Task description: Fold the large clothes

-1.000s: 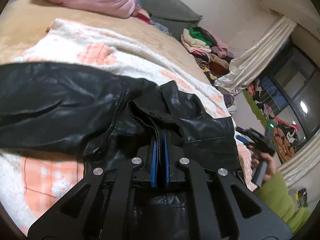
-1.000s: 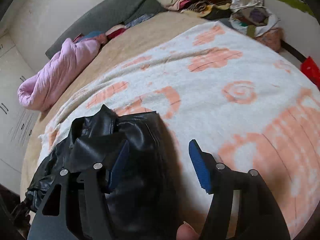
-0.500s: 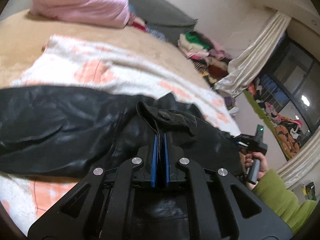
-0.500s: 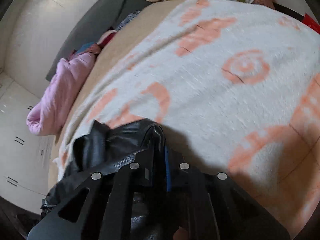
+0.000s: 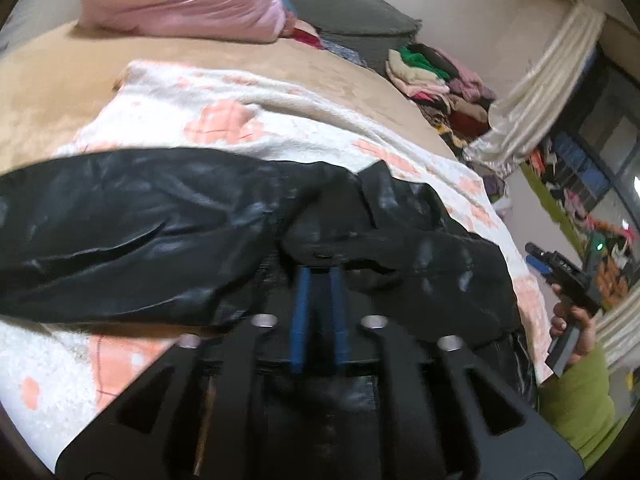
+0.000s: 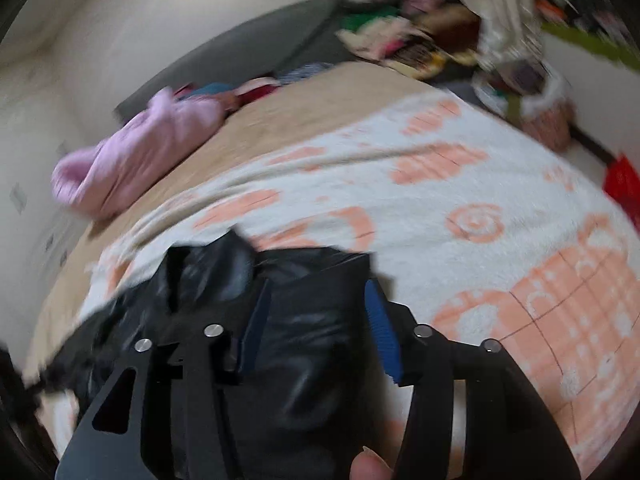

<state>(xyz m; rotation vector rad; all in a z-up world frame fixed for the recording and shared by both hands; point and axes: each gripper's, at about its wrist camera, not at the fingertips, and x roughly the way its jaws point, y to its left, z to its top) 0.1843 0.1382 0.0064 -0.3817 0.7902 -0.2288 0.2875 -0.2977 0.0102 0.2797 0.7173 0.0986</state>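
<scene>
Jaws of both our left gripper [image 5: 319,280] and right gripper [image 6: 316,328] are opening, letting the black leather jacket [image 5: 140,232] settle on the patterned blanket [image 6: 500,216] covering the bed.

Left tool [image 5: 319,280] and right tool [image 6: 316,300] seemingly opening.

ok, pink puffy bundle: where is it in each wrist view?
Left wrist: pink bundle at top left, on the tan bedcover.
Right wrist: pink bundle at left of centre, blurred.
Shared landmark: black leather jacket on the white-and-orange blanket.
</scene>
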